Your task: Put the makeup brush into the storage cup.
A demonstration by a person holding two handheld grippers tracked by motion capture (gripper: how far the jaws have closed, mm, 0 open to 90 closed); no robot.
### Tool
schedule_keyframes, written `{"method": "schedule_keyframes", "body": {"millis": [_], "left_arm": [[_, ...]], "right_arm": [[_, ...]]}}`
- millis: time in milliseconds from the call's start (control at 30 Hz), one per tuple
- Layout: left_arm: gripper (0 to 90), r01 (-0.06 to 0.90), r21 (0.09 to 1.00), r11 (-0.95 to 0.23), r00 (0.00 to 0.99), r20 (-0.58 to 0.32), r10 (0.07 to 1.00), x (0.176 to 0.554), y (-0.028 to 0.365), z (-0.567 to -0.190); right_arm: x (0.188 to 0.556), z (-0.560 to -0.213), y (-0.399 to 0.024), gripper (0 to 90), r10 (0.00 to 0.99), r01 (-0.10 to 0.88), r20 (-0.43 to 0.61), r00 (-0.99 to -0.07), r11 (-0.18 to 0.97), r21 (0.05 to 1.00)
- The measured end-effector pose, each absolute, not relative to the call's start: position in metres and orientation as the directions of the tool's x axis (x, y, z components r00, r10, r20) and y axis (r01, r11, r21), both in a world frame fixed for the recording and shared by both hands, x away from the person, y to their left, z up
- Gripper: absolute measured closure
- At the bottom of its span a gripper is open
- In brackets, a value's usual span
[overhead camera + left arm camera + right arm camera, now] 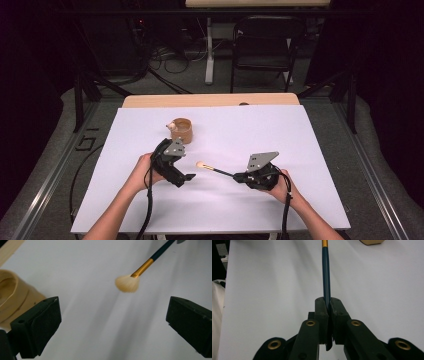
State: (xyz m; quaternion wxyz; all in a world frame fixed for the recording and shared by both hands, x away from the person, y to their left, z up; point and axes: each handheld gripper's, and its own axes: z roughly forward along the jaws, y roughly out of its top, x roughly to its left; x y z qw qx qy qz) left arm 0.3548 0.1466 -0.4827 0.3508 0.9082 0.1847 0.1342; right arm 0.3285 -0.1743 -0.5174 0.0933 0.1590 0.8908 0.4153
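Note:
A brush (212, 169) with a dark blue handle, gold ferrule and pale bristles is held off the white table by my right gripper (239, 176), whose jaws are shut on the handle (326, 285). Its bristle head (127, 283) points toward my left gripper (186, 177). That left gripper stands open with nothing between its wide-apart fingers (37, 326), just left of the brush tip. A tan wooden cup (181, 130) stands behind the left hand, with a small pale object at its rim; its side (15, 296) appears at the left edge of the left gripper view.
A white sheet (300, 165) covers the table, with a strip of bare wood (210, 100) along the far edge. A black chair (262, 42) and cables stand on the floor beyond. The person's forearms come in from the bottom.

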Motion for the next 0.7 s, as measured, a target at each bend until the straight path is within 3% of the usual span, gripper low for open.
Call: {"method": "schedule_keyframes", "body": {"millis": [333,700], "left_arm": [[0.1,0.315,0.773,-0.55,0.818,0.073,0.571,0.347,0.162,-0.506],[0.0,0.326,0.806,-0.494,0.811,0.03,0.584,0.347,0.157,-0.518]], "right_arm": [[0.327,-0.516,-0.173,85.6,0.378,0.209,-0.033,-0.925,0.581,0.787],[0.326,-0.517,-0.173,85.5,0.4,0.226,-0.008,-0.916,0.533,0.816]]}}
